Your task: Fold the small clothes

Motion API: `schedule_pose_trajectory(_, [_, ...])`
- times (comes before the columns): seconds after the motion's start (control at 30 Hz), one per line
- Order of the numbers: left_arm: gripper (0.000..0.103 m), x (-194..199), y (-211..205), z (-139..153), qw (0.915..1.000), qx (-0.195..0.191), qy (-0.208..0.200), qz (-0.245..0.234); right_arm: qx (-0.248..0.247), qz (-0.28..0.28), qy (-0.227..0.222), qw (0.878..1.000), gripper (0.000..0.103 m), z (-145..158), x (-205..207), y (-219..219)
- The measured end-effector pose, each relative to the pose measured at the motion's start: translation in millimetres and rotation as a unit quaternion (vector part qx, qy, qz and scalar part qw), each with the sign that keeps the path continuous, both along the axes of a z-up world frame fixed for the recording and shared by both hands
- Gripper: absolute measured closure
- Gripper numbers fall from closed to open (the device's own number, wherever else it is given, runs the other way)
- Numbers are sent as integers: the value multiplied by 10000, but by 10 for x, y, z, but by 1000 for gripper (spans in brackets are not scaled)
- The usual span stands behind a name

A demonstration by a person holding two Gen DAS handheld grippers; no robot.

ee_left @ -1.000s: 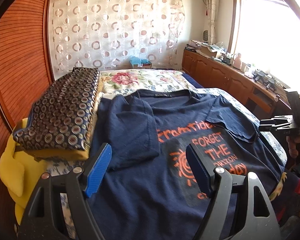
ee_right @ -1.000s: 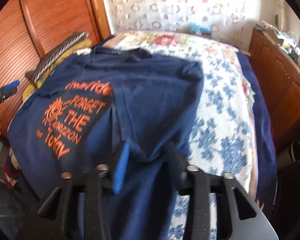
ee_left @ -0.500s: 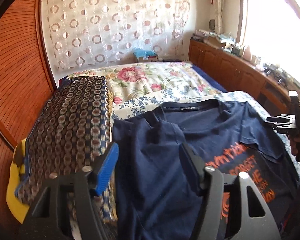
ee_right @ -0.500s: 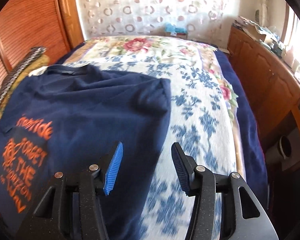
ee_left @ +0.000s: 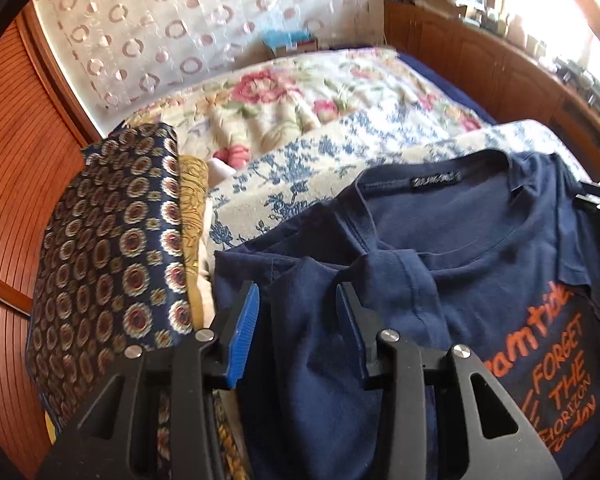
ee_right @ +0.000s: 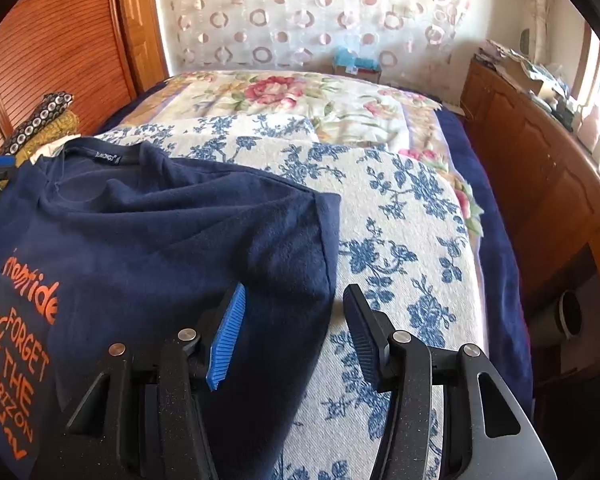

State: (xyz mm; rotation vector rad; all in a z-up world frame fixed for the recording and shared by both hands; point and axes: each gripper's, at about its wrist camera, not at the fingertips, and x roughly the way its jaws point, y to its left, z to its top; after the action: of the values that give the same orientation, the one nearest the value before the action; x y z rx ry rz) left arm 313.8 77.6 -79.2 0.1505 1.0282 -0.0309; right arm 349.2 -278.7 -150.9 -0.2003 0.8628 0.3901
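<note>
1. A navy T-shirt (ee_left: 460, 248) lies face up on a bed (ee_right: 400, 208), collar toward the headboard wall, orange print reading "FORGET THE HORIZON" on its chest
2. The shirt's 2 sleeves are folded inward over the body; in the left wrist view the folded sleeve (ee_left: 312, 320) sits right in front of the fingers
3. Left gripper (ee_left: 298, 304): released, jaws apart, straddling that folded sleeve near the shoulder; whether the pads touch the cloth I cannot tell
4. Right gripper (ee_right: 292, 312): released, jaws apart, nothing held; its blue pad (ee_right: 228, 332) is over the shirt's folded right edge, the other finger over the bedspread
5. The shirt's right side ends in a straight folded edge (ee_right: 328, 248), with the blue-flowered bedspread (ee_right: 404, 248) bare beside it
6. A folded pile of patterned cloth (ee_left: 112, 264), dark with round medallions over a yellow layer, lies just beside the shirt on its left, against a wooden slatted wall (ee_left: 16, 208)
7. A curtain (ee_right: 312, 12) with ring print hangs behind the bed; a wooden cabinet (ee_right: 540, 168) runs along the right side
8. In the left wrist view the right gripper shows only as a black edge at the shirt's far right
</note>
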Motion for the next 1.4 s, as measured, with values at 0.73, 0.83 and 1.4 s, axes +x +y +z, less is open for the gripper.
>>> schedule_pose_trajectory(0.73, [101,-206,539,687,9894,194,-1312,589,100,5,-21,9999,45,-50,12,-8])
schedule_pose_trajectory(0.83, [101,-306,638,693,9893,93,-1334,583,60,-9,-35,10000,45,-38,23,-13])
schedule_pose_trajectory(1.4, [101,-764,430,679,9865,-559,-1533,109,262,-59,223,9994,99,22,495,21])
